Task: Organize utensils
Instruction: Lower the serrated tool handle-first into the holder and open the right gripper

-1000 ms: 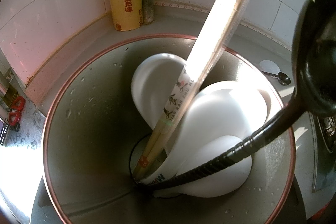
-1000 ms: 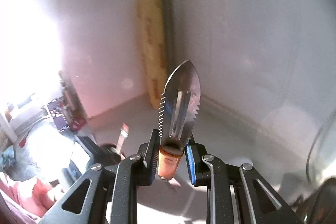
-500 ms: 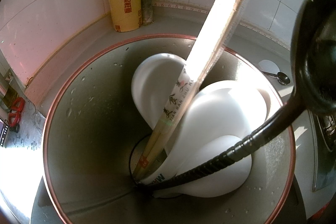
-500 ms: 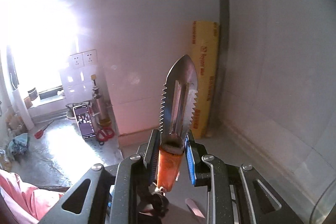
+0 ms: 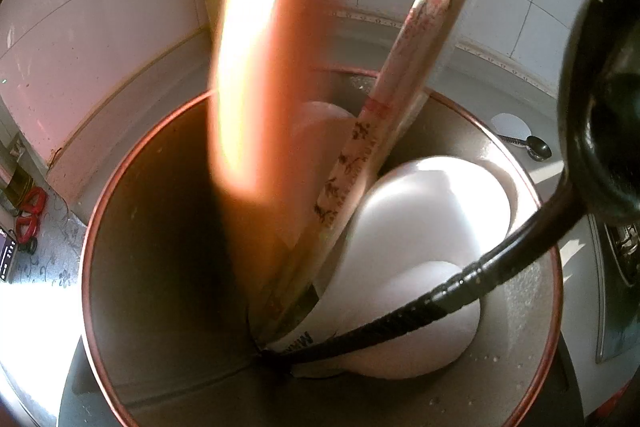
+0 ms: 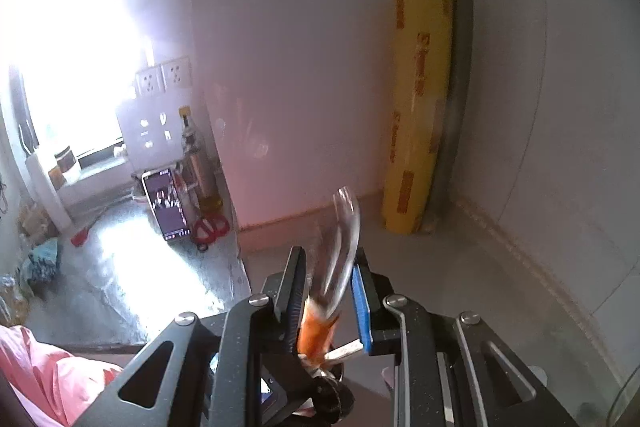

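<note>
**Peeler released over the utensil holder**

The right gripper (image 6: 326, 291) has its jaws spread; the orange-handled peeler (image 6: 320, 323), blurred, tilts loose between them. Directly below, inside the utensil holder (image 5: 120, 211), its handle stands nearly upright beside the wrapped chopsticks (image 5: 384, 123), white spoons (image 5: 420, 227) and black ladle (image 5: 460, 291). Left gripper: fingers not visible.

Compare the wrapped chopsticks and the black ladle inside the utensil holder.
The wrapped chopsticks are pale, straight and printed with characters; the black ladle is dark with a curved, ribbed handle. The chopsticks sit in a clear sleeve; the ladle is bare. The chopsticks lean toward the tiled wall; the ladle arcs toward the right rim. Both stand with their lower ends at the bottom of the utensil holder.
</note>
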`<state>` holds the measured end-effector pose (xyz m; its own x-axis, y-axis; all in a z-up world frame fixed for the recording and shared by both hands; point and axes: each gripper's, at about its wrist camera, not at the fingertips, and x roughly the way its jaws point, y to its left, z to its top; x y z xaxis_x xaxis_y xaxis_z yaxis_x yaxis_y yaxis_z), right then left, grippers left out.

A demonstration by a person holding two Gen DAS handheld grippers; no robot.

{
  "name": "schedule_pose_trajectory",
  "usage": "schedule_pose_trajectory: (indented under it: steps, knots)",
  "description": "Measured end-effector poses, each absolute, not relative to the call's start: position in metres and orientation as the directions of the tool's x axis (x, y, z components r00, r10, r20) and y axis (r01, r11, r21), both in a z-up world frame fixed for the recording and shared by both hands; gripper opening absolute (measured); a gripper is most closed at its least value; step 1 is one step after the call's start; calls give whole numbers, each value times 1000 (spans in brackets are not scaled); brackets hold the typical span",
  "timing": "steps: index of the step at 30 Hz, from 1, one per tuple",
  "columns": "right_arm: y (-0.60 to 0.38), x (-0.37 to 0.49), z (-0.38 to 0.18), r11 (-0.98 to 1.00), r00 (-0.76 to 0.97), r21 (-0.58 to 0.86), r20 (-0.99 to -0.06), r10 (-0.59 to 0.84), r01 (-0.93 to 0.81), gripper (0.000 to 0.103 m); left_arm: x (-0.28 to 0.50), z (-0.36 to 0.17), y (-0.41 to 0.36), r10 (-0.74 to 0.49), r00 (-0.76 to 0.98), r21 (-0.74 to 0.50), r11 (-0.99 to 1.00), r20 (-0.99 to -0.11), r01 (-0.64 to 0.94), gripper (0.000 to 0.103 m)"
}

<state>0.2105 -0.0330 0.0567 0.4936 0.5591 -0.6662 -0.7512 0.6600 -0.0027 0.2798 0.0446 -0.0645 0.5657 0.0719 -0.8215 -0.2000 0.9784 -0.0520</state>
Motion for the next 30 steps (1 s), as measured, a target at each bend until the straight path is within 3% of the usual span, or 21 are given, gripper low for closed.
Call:
schedule_pose_trajectory:
  steps: [13, 26, 29, 30]
  knots:
    - [-39, 222, 23, 680, 432, 54, -735, 523, -731, 22, 290, -65, 46, 68, 567, -53, 979, -821, -195, 90]
    - [-99, 224, 45, 793, 561, 81, -664, 494, -603, 23, 287, -66, 46, 68, 568, -54, 979, -820, -195, 90]
    - [-118, 230, 39, 830, 577, 90, -678, 456, -551, 40, 289, -66, 46, 69, 568, -54, 979, -820, -195, 90]
    - [-122, 232, 36, 839, 580, 93, -682, 446, -536, 52, 287, -66, 46, 68, 568, -54, 979, -820, -195, 90]
